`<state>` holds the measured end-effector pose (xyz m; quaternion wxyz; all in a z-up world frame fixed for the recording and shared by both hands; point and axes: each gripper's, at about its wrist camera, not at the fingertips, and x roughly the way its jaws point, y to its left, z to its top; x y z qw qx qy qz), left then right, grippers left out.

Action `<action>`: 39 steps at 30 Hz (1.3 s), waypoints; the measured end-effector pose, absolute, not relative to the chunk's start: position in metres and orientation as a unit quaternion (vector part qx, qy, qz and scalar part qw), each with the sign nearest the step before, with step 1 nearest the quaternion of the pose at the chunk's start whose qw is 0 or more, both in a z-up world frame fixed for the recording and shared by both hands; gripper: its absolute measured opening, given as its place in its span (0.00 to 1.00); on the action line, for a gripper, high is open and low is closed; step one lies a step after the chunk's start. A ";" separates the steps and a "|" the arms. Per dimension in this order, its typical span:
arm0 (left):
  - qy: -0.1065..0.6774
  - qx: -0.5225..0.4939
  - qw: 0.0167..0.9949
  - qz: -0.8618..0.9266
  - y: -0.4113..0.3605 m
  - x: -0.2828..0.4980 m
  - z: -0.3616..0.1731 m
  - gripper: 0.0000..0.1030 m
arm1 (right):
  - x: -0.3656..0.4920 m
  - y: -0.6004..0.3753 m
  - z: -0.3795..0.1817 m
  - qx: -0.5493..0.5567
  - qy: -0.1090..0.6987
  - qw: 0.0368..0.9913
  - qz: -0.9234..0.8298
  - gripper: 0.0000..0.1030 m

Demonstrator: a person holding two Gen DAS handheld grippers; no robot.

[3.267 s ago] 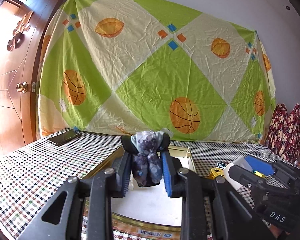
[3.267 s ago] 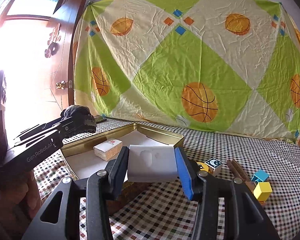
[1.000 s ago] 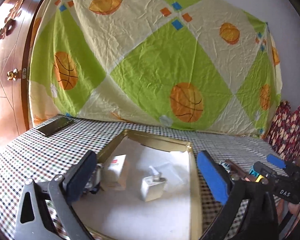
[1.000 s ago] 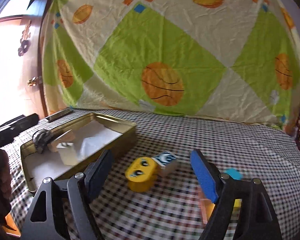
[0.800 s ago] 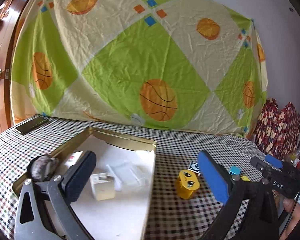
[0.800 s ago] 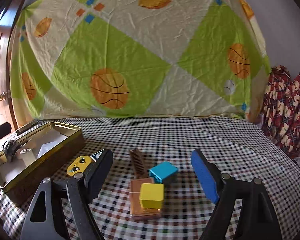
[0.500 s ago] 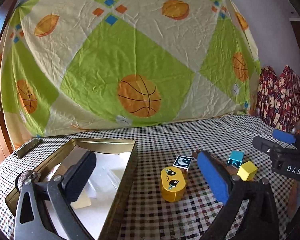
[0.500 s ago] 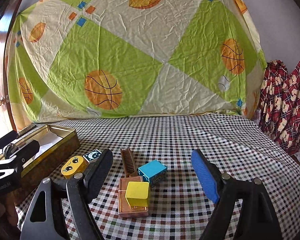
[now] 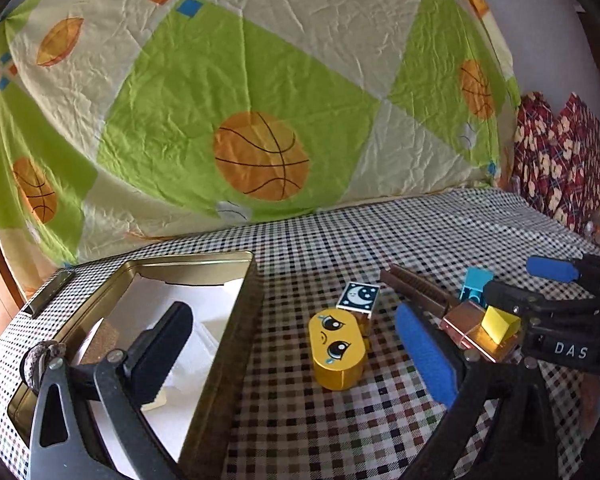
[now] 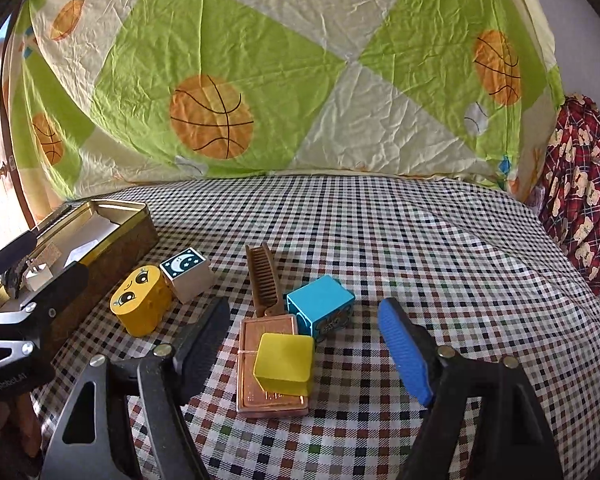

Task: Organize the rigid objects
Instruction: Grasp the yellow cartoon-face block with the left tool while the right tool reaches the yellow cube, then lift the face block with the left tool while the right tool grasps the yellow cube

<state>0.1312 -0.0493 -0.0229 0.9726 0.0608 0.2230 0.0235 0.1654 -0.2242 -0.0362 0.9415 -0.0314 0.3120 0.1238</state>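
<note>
While the right gripper (image 10: 304, 340) hangs low over the checked tablecloth (image 10: 440, 248), its jaws have just been closing in and now stand half apart with the yellow cube (image 10: 284, 362) between them, the pads not yet touching it, so nothing is held. That cube sits on a copper-coloured flat case (image 10: 260, 376), and the blue block (image 10: 320, 308) touches the case's far corner, probably why the gripper comes in from above. Just behind lies a brown comb (image 10: 264, 276). To the left, the left gripper (image 9: 296, 344) gapes wide and empty around the yellow face block (image 9: 338, 350), seemingly lined up to take it; the moon block (image 9: 358, 298) rests against its far side. Farthest left stands the gold tin (image 9: 236, 320), where sorted pieces appear to be going.
</note>
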 end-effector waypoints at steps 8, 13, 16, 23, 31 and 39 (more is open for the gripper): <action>0.296 0.062 0.953 -0.034 -0.059 0.158 -0.036 0.98 | 0.175 -0.218 -0.047 -0.040 0.359 0.922 0.139 0.42; 0.335 0.047 0.939 -0.062 -0.058 0.170 -0.045 0.80 | 0.180 -0.213 -0.051 -0.049 0.375 0.915 0.143 0.32; 0.358 0.044 0.930 -0.067 -0.059 0.178 -0.051 0.69 | 0.179 -0.213 -0.051 -0.052 0.373 0.916 0.140 0.32; 0.399 0.030 0.915 -0.052 -0.056 0.198 -0.062 0.66 | 0.180 -0.213 -0.051 -0.050 0.374 0.915 0.142 0.32; 0.399 0.015 0.914 -0.067 -0.052 0.197 -0.063 0.40 | 0.178 -0.213 -0.049 -0.049 0.366 0.918 0.147 0.31; 0.345 0.027 0.937 -0.051 -0.051 0.184 -0.048 0.40 | 0.173 -0.215 -0.046 -0.045 0.351 0.924 0.148 0.31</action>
